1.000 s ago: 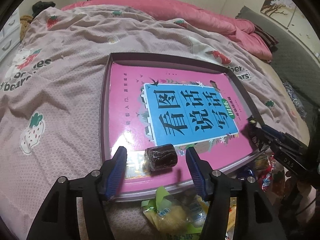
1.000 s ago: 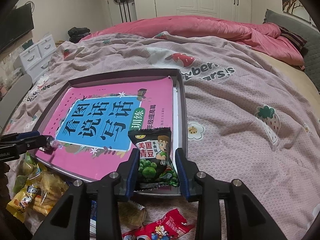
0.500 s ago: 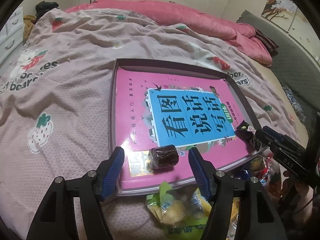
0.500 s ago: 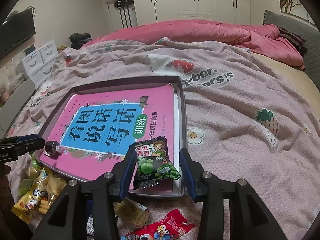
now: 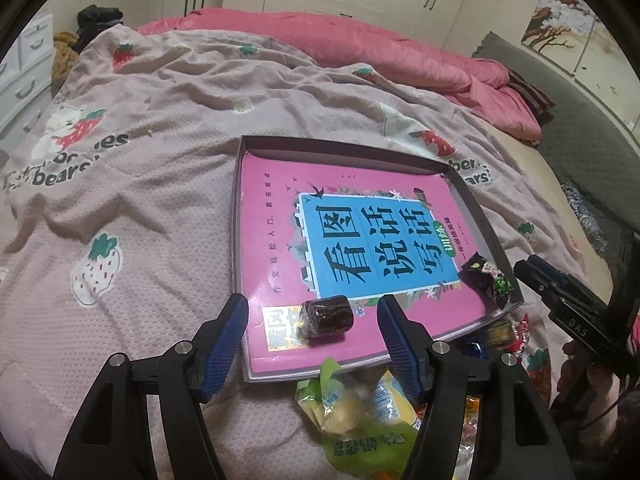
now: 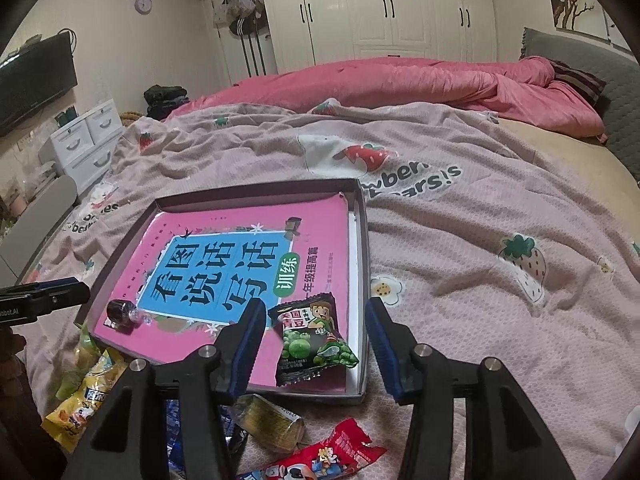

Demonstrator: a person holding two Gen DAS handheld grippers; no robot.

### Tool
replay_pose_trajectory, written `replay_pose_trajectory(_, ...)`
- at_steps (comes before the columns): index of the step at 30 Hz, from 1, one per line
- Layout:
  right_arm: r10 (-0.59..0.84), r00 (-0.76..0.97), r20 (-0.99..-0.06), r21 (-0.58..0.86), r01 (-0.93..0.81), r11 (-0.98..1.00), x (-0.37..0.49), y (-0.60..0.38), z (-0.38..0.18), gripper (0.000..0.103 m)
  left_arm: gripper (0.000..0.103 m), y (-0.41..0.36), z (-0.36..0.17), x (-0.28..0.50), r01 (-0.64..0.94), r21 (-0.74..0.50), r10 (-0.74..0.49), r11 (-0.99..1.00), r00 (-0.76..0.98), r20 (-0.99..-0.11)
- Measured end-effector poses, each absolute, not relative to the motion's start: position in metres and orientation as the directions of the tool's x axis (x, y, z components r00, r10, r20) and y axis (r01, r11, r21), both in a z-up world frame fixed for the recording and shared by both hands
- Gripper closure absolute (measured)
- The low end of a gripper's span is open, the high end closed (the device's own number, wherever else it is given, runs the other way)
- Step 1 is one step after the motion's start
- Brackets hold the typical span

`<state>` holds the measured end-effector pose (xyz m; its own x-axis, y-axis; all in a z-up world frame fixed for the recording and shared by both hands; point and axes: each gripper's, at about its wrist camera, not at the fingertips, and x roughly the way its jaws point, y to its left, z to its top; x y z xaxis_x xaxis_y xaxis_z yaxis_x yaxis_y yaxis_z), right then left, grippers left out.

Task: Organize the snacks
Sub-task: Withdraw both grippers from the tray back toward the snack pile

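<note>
With both snacks laid in tray [image 6: 362, 248]: left gripper [image 5: 314, 334] released from brown candy [image 5: 327, 317]; right gripper [image 6: 316, 344], jaws just widened, clear of green-pea packet [image 6: 314, 340]. Next: fetch from loose pile [image 5: 360, 412].

The left claw [image 5: 312, 344] has two black plastic arms with angular cut-out openings, each ending in a finger faced with a ribbed blue pad [image 5: 226, 344]. A round silver screw head sits at each joint, two on each arm. The right claw [image 6: 316, 352] is built the same way: black frame, ribbed blue pads, silver screws. Seen from the left wrist camera, its black body carries small white lettering reading "DAS".
</note>
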<state>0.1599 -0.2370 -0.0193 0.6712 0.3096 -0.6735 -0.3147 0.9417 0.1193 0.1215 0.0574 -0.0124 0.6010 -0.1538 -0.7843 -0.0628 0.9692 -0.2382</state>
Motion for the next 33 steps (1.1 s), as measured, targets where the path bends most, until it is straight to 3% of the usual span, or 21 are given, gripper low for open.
replay_pose_trajectory(11,0.329,0.698,-0.635,0.134,-0.320,0.938,0.145,-0.244,-0.005,0.044,0.034,0.057,-0.003,0.109,-0.053,-0.244,-0.162,0.968,0.609,-0.776)
replay_pose_trajectory(33,0.336,0.674,-0.658,0.183,-0.291,0.939,0.112,-0.247,-0.001,0.044,0.034,0.057,0.000,0.089,-0.058,-0.223,-0.144,0.973,0.603,-0.785)
